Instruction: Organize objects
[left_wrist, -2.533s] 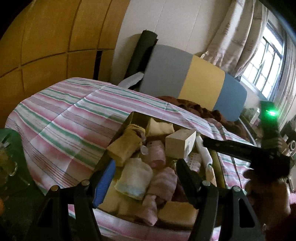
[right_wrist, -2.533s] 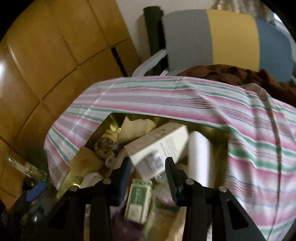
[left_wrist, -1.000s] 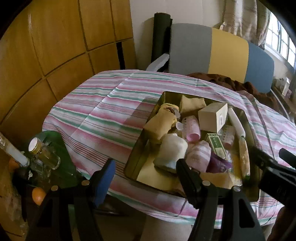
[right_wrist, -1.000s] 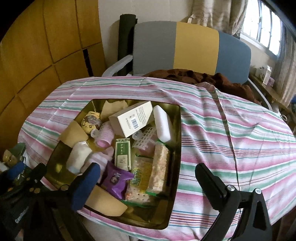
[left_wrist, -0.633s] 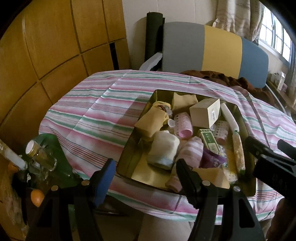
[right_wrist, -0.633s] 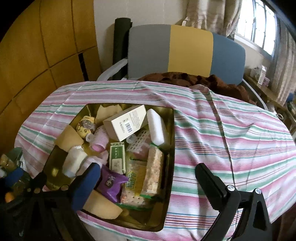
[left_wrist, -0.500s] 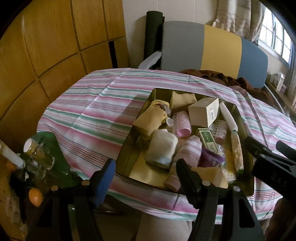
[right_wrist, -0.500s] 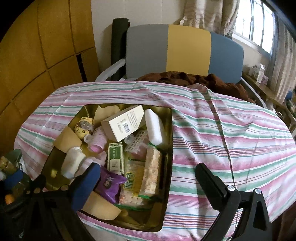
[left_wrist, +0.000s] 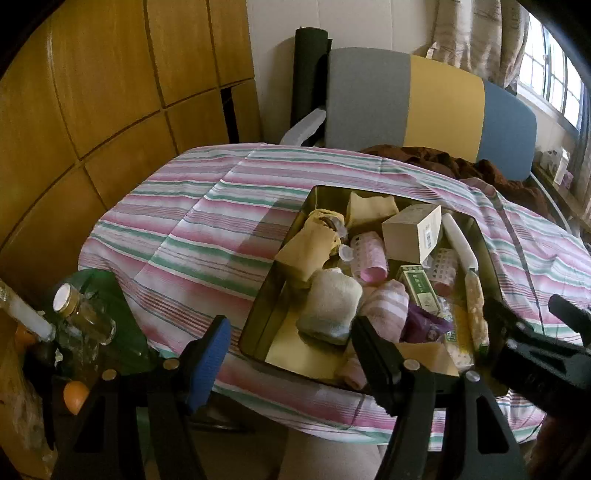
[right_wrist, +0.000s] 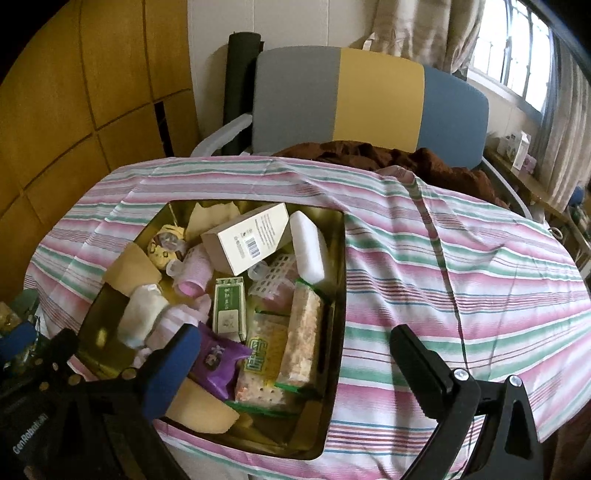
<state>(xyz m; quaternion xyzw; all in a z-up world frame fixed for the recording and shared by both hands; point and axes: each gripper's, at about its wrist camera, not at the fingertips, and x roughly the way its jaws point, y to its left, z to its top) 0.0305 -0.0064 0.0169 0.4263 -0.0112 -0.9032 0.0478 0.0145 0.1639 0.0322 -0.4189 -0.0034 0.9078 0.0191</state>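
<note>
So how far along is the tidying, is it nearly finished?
Looks nearly finished: the gold tin on the striped cloth already holds the white box, snacks and rolled towels. Nothing is in hand; both the left hand-held gripper and right hand-held gripper hover open. Little seems left.

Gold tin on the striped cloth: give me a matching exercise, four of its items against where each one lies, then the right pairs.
Items, all in the gold tin:
1. white box with a barcode
2. purple snack packet
3. white foam block
4. rolled white towel

Places, as seen from the right wrist camera:
A. against the tin's left wall
B. far right corner, along the right wall
C. near end, by the blue pad of the right gripper
D. far middle, propped on the pink rollers

Pairs: 1-D, 2-C, 3-B, 4-A
</note>
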